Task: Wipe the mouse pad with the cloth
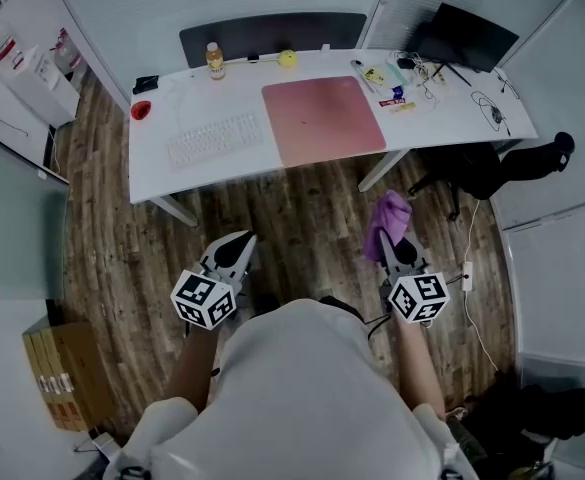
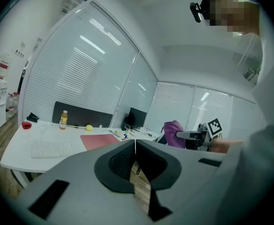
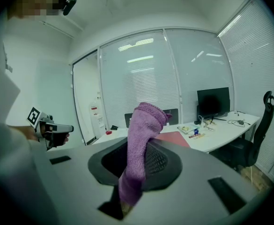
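A pink mouse pad (image 1: 322,118) lies on the white desk (image 1: 442,118), right of a white keyboard (image 1: 214,140). I stand back from the desk, over the wooden floor. My right gripper (image 1: 390,236) is shut on a purple cloth (image 1: 388,222), which sticks up between its jaws (image 3: 141,139). My left gripper (image 1: 234,251) is shut with nothing in it; its jaws meet in the left gripper view (image 2: 135,146). The mouse pad also shows in the left gripper view (image 2: 99,140) and behind the cloth in the right gripper view (image 3: 175,138).
On the desk stand a drink bottle (image 1: 215,60), a yellow ball (image 1: 287,58), a red dish (image 1: 141,110), a black monitor (image 1: 467,36), small clutter and cables (image 1: 492,108). A black office chair (image 1: 492,168) sits at the desk's right end. Cardboard boxes (image 1: 62,373) lie on the floor at left.
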Demonstrator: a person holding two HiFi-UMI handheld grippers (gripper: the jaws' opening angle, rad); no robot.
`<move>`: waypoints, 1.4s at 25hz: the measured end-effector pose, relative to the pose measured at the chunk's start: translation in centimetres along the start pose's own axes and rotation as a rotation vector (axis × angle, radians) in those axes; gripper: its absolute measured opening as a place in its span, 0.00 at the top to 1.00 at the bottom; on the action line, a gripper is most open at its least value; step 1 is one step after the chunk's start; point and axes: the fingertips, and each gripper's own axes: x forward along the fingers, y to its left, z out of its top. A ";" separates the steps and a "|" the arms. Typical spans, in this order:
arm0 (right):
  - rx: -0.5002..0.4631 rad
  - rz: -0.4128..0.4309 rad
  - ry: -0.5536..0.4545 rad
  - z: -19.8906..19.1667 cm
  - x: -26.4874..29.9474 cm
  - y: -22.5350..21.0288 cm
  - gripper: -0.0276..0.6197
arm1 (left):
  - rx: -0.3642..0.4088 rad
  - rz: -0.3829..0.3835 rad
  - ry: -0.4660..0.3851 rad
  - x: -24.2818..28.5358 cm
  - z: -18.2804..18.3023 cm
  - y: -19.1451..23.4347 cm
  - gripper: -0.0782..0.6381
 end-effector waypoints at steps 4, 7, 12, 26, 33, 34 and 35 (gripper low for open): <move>0.004 -0.016 -0.002 0.0 0.6 1.2 0.84 | -0.001 -0.012 -0.002 -0.9 0.1 1.3 0.86; 0.001 -0.015 -0.002 0.1 1.0 2.1 0.84 | -0.008 -0.014 -0.002 -1.4 0.1 2.1 0.86; 0.006 -0.014 0.018 -0.2 1.6 2.6 0.84 | -0.020 -0.020 0.001 -1.7 0.0 2.6 0.86; 0.012 0.036 0.050 -0.1 6.3 1.8 0.84 | -0.038 0.025 0.016 0.1 0.0 5.4 0.86; 0.009 0.079 0.066 0.8 10.2 -0.9 0.84 | -0.030 0.056 0.013 3.6 1.3 6.9 0.86; 0.008 0.083 0.070 1.0 10.9 -1.5 0.84 | -0.032 0.061 0.012 4.2 1.5 7.2 0.86; 0.008 0.086 0.073 1.2 11.5 -2.1 0.84 | -0.036 0.065 0.009 4.9 1.7 7.4 0.86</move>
